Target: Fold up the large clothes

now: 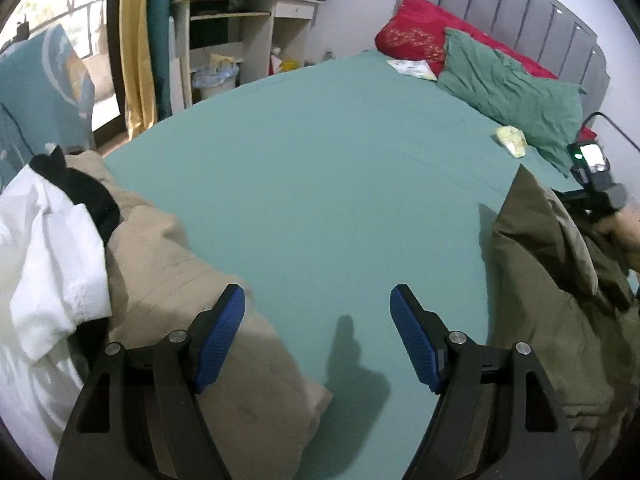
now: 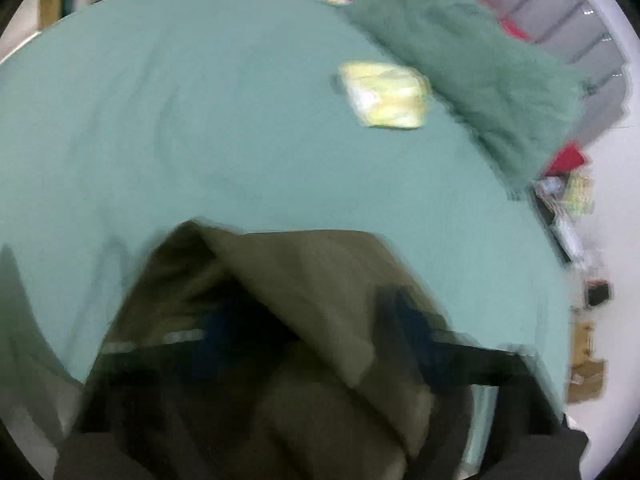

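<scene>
Olive garment bunched at the foot of a green-sheeted bed, two tools over it.

Left tool (image 1: pixel 317 320) hangs at the bottom of its frame, jaws wide apart, nothing between them, above the bed (image 1: pixel 320 168). The olive garment (image 1: pixel 552 300) lies lower right there. In the blurred right-wrist view, the right tool (image 2: pixel 320 344) is buried in this cloth; its grip cannot be told. A beige garment (image 1: pixel 192 300) lies lower left.

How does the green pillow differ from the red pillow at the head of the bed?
The green pillow is plain and creased; the red pillow carries a gold heart pattern. The green pillow lies nearer the camera, overlapping the red pillow, which sits against the grey headboard. Both rest on the teal sheet.
</scene>
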`<state>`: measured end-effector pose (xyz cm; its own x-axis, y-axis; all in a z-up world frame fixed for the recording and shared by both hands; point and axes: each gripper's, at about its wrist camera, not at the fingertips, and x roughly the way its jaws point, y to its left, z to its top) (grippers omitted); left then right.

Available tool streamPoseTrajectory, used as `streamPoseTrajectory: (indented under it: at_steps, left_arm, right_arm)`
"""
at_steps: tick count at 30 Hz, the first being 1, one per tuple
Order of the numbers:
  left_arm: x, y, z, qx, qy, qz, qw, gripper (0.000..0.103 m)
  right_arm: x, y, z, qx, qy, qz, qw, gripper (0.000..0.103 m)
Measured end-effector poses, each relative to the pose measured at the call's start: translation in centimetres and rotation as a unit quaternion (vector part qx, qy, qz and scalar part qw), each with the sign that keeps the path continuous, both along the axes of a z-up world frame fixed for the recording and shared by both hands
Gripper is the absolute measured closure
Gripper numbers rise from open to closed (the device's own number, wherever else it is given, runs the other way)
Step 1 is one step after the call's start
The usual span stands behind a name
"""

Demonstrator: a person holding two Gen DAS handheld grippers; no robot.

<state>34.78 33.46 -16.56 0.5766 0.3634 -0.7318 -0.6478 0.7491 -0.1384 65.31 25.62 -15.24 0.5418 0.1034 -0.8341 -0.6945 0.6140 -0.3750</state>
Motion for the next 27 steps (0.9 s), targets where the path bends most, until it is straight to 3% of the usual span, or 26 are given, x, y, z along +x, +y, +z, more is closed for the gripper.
streamPoseTrajectory:
  at_steps: [1,4,6,8,10,13,16,19,24,27]
  left_arm:
    - [0.0,-0.2,0.0,0.007,0.003,-0.004,1.0000,0.024]
    - [0.4,-0.8,0.0,0.008,0.004,-0.011,0.9999,0.024]
    - [0.3,-1.1,0.4,-0.010,-0.003,-0.017,0.9998,0.024]
    - [-0.2,-1.8,1.2,-0.011,-0.019,-0.023,0.9995,0.024]
    - [-0.2,-2.9,2.0,-0.006,-0.022,-0.034,0.9991,0.024]
    - [-0.4,-4.5,3.2,-0.030,-0.039,-0.055,0.9973,0.025]
    - [-0.9,-7.1,4.0,-0.020,-0.044,-0.080,0.9957,0.024]
    - [-1.3,-9.7,4.6,-0.026,-0.053,-0.106,0.9926,0.024]
    - [-1.6,-14.0,4.9,-0.016,-0.059,-0.151,0.9866,0.024]
    - [-1.4,-15.9,4.3,-0.020,-0.050,-0.173,0.9834,0.024]
  right_arm:
    - [-0.3,-0.1,0.4,0.003,-0.020,-0.008,1.000,0.093]
    - [-2.8,-2.2,4.2,0.070,-0.128,-0.029,0.989,0.098]
    - [-5.2,-5.0,8.0,0.121,-0.195,-0.054,0.972,0.098]
    - [-9.3,-9.3,12.8,0.186,-0.281,-0.060,0.940,0.098]
    - [-13.4,-12.8,15.5,0.207,-0.345,-0.057,0.914,0.098]
    - [-20.5,-18.2,16.7,0.206,-0.383,-0.055,0.899,0.098]
    - [-27.7,-23.6,14.9,0.200,-0.383,-0.071,0.899,0.098]
    - [-33.6,-27.6,11.6,0.192,-0.364,-0.087,0.907,0.098]
    - [-38.7,-31.0,4.5,0.160,-0.285,-0.102,0.939,0.098]
    - [-40.7,-32.2,1.9,0.168,-0.195,-0.107,0.960,0.095]
